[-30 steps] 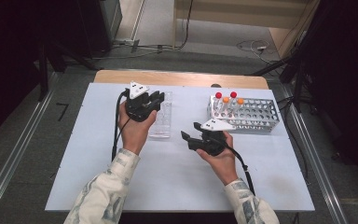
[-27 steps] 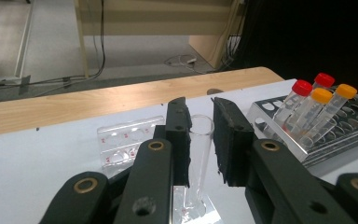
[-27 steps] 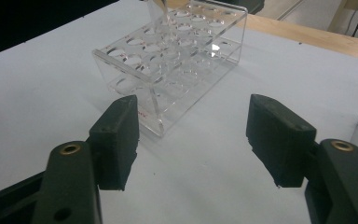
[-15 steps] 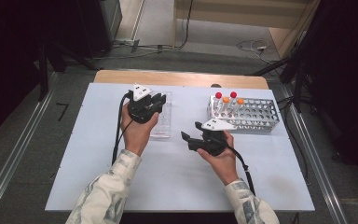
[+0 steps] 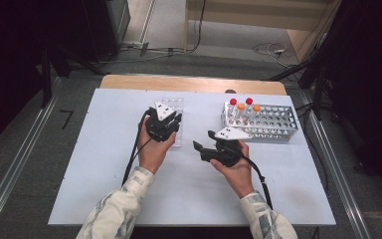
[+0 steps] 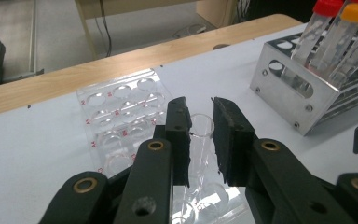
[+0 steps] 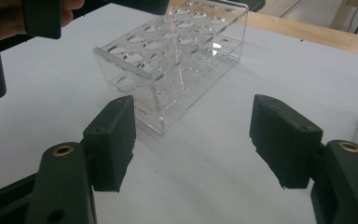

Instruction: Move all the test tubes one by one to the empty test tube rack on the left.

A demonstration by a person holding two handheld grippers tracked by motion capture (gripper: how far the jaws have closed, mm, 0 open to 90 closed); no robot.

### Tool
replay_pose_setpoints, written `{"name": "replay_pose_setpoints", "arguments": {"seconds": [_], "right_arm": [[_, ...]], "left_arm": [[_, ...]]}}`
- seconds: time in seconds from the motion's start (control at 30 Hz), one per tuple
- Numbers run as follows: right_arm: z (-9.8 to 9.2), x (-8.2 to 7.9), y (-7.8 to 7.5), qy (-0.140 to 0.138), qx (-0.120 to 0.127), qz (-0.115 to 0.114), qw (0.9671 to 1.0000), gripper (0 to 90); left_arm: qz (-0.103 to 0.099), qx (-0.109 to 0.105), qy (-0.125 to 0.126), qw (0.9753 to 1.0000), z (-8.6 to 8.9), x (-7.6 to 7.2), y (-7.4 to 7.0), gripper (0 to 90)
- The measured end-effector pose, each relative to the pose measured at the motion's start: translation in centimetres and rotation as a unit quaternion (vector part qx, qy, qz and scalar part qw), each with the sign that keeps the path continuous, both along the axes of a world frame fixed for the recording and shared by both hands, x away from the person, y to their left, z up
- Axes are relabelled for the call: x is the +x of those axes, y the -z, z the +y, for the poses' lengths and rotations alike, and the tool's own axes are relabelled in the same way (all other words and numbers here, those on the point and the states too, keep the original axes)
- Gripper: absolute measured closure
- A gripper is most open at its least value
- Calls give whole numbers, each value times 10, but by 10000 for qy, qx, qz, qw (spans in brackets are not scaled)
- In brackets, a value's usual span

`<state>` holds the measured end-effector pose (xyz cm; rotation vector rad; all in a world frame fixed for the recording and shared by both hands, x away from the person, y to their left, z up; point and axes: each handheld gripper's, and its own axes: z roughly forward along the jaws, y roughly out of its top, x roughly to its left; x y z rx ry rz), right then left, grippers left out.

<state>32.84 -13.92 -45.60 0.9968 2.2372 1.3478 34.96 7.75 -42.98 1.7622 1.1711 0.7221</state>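
My left gripper (image 6: pixel 200 112) is shut on a clear uncapped tube (image 6: pixel 201 133), held upright over the near end of a clear acrylic rack (image 6: pixel 121 107). In the high view the left gripper (image 5: pixel 173 122) sits over that clear rack (image 5: pixel 171 103) at mid table. My right gripper (image 7: pixel 193 135) is open with nothing between its jaws and faces the clear rack (image 7: pixel 177 56) from a short way off. In the high view the right gripper (image 5: pixel 203 143) is to the right of the rack and points left.
A metal rack (image 5: pixel 268 124) stands at the right and holds tubes with red caps (image 5: pixel 233 102) and orange caps (image 5: pixel 241 106). The left gripper view shows the metal rack (image 6: pixel 298 93) close by on its right. A wooden strip (image 5: pixel 189 83) edges the table's far side.
The left gripper has shifted a little to the right and nearer the person over the clear rack. The right gripper has stayed where it was.
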Motion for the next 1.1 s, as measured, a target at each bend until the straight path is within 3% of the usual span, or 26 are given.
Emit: {"name": "replay_pose_setpoints", "arguments": {"seconds": [0.2, 0.5, 0.7, 0.97, 1.1], "right_arm": [[0, 0, 1, 7, -23, 10, 10000, 296], [-5, 2, -3, 116, 11, -47, 9999, 284], [-15, 6, -7, 269, 44, -83, 9996, 227], [-39, 13, -15, 677, 87, -221, 9974, 215], [-52, 19, -16, 888, 165, -180, 9957, 216]], "left_arm": [[85, 26, 11, 10000, -2, 1, 5, 755], [30, -272, 3, 9996, 1, -1, 1, 508], [103, -468, 47, 9988, 4, -3, 0, 323], [108, -638, 54, 9979, 11, -9, 2, 272], [106, -660, 45, 9978, 13, -11, 2, 272]]}}
